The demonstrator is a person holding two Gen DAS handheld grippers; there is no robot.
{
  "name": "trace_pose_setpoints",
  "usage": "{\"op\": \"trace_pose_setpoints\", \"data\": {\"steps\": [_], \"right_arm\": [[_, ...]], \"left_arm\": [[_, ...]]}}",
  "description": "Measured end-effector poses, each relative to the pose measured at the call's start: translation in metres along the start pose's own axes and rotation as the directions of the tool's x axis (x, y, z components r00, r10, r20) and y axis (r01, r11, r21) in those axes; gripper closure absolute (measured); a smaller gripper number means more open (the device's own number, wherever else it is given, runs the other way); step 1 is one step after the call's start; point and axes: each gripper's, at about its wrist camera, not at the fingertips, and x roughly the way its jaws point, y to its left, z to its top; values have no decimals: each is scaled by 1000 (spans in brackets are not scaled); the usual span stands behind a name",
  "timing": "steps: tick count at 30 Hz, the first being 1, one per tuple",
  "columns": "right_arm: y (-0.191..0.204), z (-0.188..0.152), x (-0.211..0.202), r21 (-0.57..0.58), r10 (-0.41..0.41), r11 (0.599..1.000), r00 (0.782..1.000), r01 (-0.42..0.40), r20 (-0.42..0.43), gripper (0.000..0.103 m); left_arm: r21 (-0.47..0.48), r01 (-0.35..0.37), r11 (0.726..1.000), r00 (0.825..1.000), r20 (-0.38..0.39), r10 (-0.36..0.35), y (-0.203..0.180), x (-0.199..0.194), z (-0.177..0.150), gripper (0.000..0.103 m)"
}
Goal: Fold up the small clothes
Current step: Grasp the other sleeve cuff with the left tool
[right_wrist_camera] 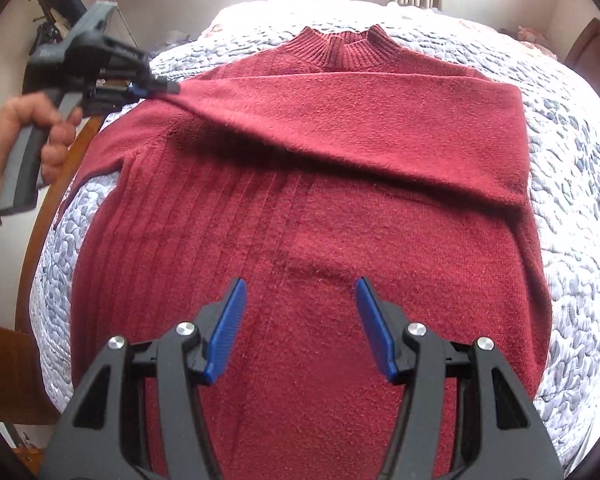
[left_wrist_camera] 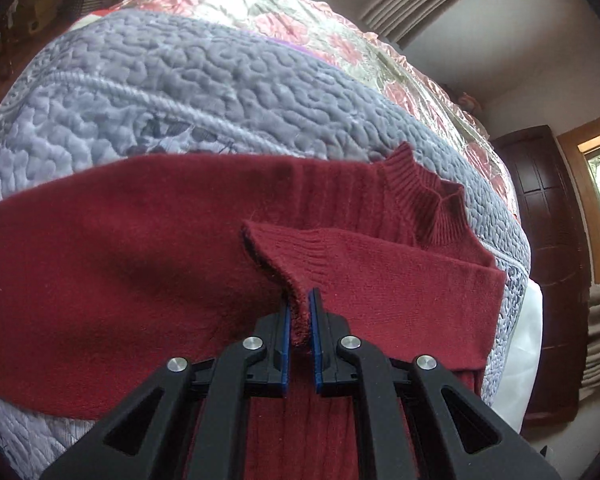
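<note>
A dark red knitted sweater [right_wrist_camera: 300,240] lies flat on a bed, its ribbed collar [right_wrist_camera: 342,50] at the far end. One sleeve [right_wrist_camera: 360,120] is folded across the chest toward the left. My left gripper [left_wrist_camera: 299,300] is shut on that sleeve's ribbed cuff [left_wrist_camera: 296,264]; in the right wrist view the same left gripper [right_wrist_camera: 168,87] sits at the sweater's left shoulder, held by a hand [right_wrist_camera: 24,120]. My right gripper [right_wrist_camera: 300,292] hovers open over the sweater's lower middle, nothing between its blue pads [right_wrist_camera: 228,332].
A grey quilted bedspread [left_wrist_camera: 220,88] covers the bed, with a floral pink blanket [left_wrist_camera: 300,12] beyond it. Dark wooden furniture [left_wrist_camera: 548,240] and a window stand at the right. The wooden bed frame [right_wrist_camera: 40,208] shows at the left edge.
</note>
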Motion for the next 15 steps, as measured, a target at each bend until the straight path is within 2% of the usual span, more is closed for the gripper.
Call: {"op": "trace_pose_setpoints", "data": {"steps": [5, 7, 11, 13, 15], "right_arm": [[-3, 3, 1, -4, -3, 1000, 1000, 3, -2, 46], [-3, 5, 1, 0, -2, 1000, 1000, 2, -1, 46], [-2, 9, 1, 4, -1, 1000, 1000, 1, 4, 46], [-1, 12, 3, 3, 0, 1000, 1000, 0, 5, 45], [1, 13, 4, 0, 2, 1000, 1000, -2, 2, 45]], "left_arm": [[-51, -9, 999, 999, -46, 6, 22, 20, -5, 94], [-58, -17, 998, 998, -53, 14, 26, 19, -8, 90], [-49, -44, 998, 999, 7, 45, 21, -7, -14, 88], [-48, -11, 999, 998, 64, 14, 15, -25, -14, 74], [-63, 55, 996, 995, 83, -50, 11, -27, -15, 64]]}}
